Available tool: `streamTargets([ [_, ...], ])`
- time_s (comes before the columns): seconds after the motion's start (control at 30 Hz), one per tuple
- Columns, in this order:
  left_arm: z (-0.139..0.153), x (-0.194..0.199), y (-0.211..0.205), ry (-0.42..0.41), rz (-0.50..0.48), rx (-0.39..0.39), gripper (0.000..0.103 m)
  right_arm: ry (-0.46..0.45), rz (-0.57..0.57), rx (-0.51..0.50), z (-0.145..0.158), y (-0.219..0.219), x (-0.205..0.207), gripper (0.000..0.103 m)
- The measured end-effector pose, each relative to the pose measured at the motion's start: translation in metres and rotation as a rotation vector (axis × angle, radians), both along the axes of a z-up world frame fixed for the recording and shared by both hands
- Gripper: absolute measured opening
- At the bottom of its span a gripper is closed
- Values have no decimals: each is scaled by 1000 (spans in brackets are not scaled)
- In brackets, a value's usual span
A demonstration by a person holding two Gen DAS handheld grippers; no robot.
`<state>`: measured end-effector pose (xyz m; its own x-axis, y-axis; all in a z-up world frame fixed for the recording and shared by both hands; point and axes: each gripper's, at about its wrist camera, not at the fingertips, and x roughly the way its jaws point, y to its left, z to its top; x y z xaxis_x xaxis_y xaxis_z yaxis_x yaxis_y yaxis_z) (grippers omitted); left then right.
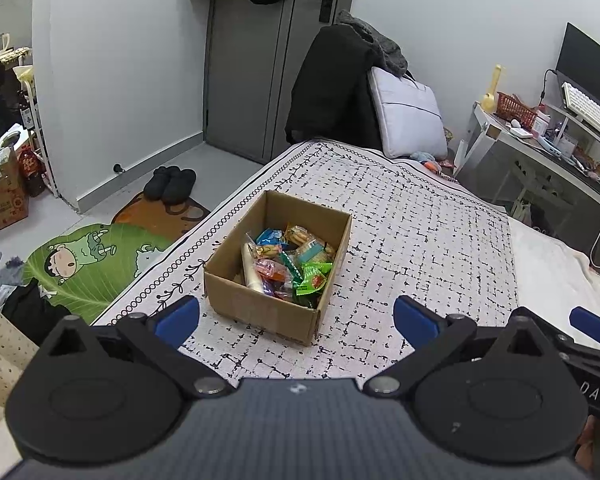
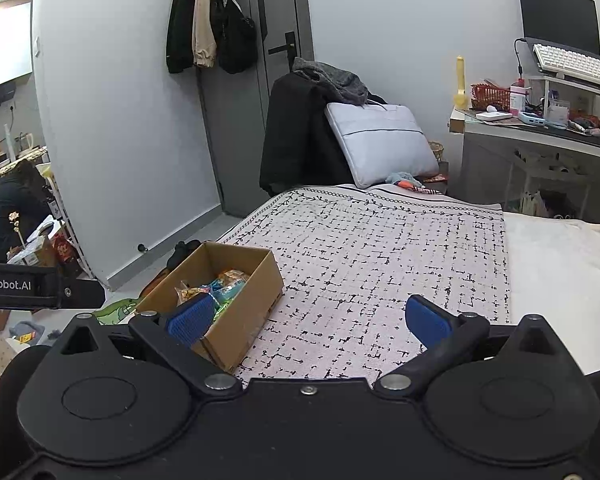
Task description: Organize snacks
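Left wrist view: snack box lies ahead between wide, empty left tongs.

Left gripper held low across the bottom of its own view, blue-padded fingers spread wide apart, nothing between them. Black linkage arms angled outward from the grey body at lower centre. Right gripper likewise level along the bottom of its view, jaws wide, blue fingertips at lower left and lower right of centre, empty. One blue tip of the right gripper visible at the right edge of the left view; a black bar of the left gripper visible at the left edge of the right view.
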<state>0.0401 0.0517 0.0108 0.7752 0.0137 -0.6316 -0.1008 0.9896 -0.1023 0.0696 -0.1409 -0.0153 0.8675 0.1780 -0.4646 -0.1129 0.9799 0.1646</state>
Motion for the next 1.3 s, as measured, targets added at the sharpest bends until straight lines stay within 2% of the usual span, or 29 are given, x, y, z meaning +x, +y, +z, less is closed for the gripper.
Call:
streamTargets([
  [1.3, 4, -7, -4, -3, -19, 34, 103, -11, 1, 5, 4, 1, -4, 103],
])
